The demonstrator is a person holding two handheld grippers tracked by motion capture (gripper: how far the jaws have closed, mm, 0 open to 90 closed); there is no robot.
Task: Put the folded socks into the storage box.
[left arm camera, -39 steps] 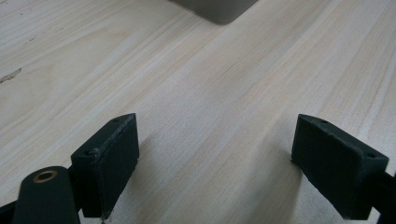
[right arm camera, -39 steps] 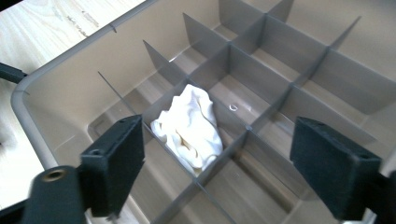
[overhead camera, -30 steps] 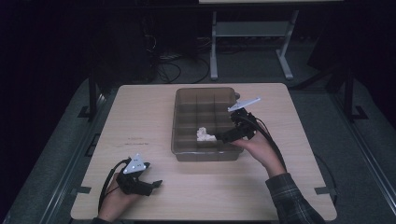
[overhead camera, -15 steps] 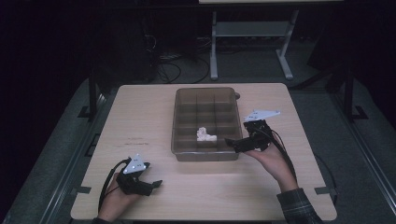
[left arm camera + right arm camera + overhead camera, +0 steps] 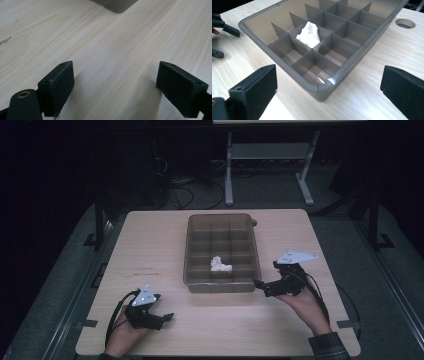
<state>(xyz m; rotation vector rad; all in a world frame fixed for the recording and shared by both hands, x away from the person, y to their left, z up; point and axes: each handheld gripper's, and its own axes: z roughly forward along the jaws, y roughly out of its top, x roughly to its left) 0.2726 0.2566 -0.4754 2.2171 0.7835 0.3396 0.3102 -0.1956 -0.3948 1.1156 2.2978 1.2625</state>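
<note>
Hovering just right of the tray's (image 5: 187, 251) near right corner, the right claw (image 5: 329, 92) is spread wide and holds nothing. A crumpled white wad (image 5: 220, 265) lies in a middle compartment, second row from the near end; the other cells seen look bare. The left claw (image 5: 115, 82), likewise spread and unladen, rests over the table (image 5: 150, 235) at the near left, well apart from the tray. To lift the wad cleanly, the right claw should probably come over the rim, drop straight between the dividers, then close gently without nudging the tray
</note>
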